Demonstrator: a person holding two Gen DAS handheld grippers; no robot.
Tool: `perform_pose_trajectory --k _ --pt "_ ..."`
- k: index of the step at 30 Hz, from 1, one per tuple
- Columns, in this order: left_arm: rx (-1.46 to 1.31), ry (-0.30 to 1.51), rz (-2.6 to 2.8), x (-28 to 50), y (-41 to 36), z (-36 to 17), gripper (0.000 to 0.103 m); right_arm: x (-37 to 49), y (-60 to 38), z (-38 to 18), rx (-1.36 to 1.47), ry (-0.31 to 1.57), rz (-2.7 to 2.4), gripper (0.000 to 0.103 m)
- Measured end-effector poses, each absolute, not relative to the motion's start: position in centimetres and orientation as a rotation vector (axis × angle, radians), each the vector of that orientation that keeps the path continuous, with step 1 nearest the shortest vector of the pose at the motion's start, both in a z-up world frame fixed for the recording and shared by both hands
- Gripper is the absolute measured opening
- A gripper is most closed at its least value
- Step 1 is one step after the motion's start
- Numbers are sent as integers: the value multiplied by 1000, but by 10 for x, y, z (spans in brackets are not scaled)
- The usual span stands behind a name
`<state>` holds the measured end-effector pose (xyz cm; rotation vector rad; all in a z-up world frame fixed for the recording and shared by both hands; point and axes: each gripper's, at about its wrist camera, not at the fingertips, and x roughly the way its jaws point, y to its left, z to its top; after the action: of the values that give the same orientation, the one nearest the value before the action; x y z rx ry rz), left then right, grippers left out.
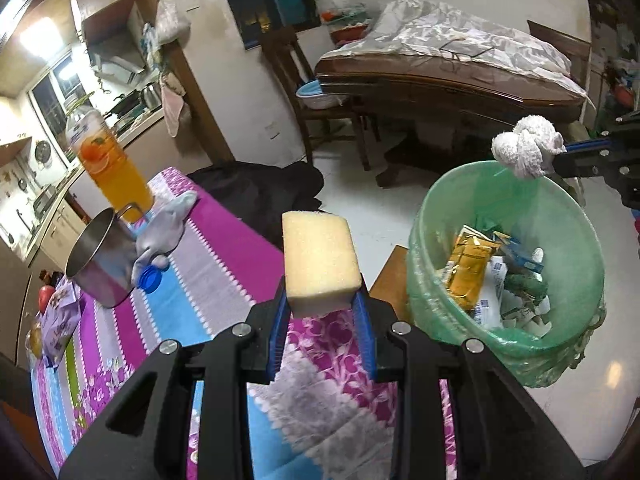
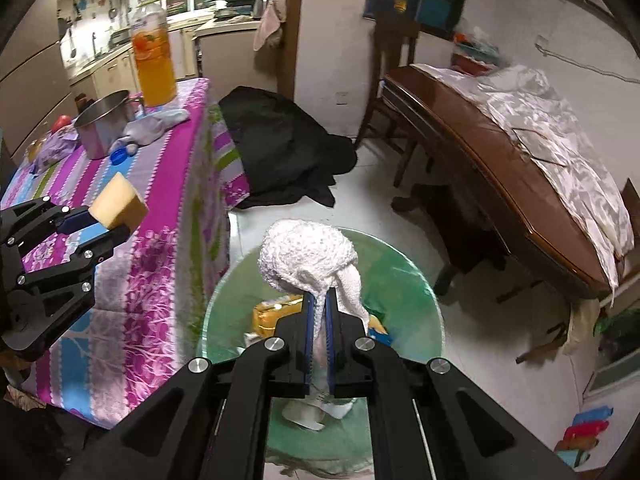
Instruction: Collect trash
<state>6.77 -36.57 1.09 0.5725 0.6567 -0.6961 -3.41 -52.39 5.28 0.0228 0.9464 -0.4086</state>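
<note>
A yellow sponge (image 1: pixel 318 260) is clamped between the blue pads of my left gripper (image 1: pixel 322 300), held above the edge of the table with its pink patterned cloth (image 1: pixel 208 264). From the right wrist view the same sponge (image 2: pixel 118 200) sits at the left, over the cloth. My right gripper (image 2: pixel 319 300) is shut on a crumpled white cloth wad (image 2: pixel 308 256) and holds it over the green-lined trash bin (image 2: pixel 416 280). In the left wrist view that wad (image 1: pixel 524 146) hangs at the bin's (image 1: pixel 436 208) far rim. Wrappers lie inside the bin.
On the table stand a steel mug (image 1: pixel 102 264), a bottle of orange drink (image 1: pixel 112 164), a grey sock (image 1: pixel 164 228) and a blue bottle cap (image 1: pixel 150 280). A black cloth (image 2: pixel 280 148) lies on the floor. A wooden table (image 2: pixel 480 148) and a chair (image 2: pixel 392 80) stand beyond the bin.
</note>
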Motion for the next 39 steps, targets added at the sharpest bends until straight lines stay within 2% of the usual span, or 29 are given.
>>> perform_pose_trajectory --k 11,19,20,21,22,23,24,37,39 --pt "631 640 -769 48 -405 7 28 -67 -551 46 41 991 -481 6" --pt "624 752 -982 45 -445 -3 29 -83 -577 26 137 1030 -502 6" --pt "624 762 -1015 45 -450 -4 29 -83 -581 22 155 1033 -506 9" --pt "629 764 -1030 45 -455 -8 31 -83 -583 19 153 1032 -516 14" --pt "635 758 -1017 46 -457 -10 47 -83 -583 17 153 1031 -518 15" --pt "643 742 -1000 47 -458 -12 55 -83 -585 16 162 1028 -517 16" --pt "643 729 -999 46 -457 -13 57 -84 -587 15 174 1021 -519 16" --pt "657 753 -1024 41 -455 -21 57 -100 -570 14 203 1009 -542 16" --pt "661 749 -1033 37 -454 -22 57 -104 -564 12 219 1000 -555 23"
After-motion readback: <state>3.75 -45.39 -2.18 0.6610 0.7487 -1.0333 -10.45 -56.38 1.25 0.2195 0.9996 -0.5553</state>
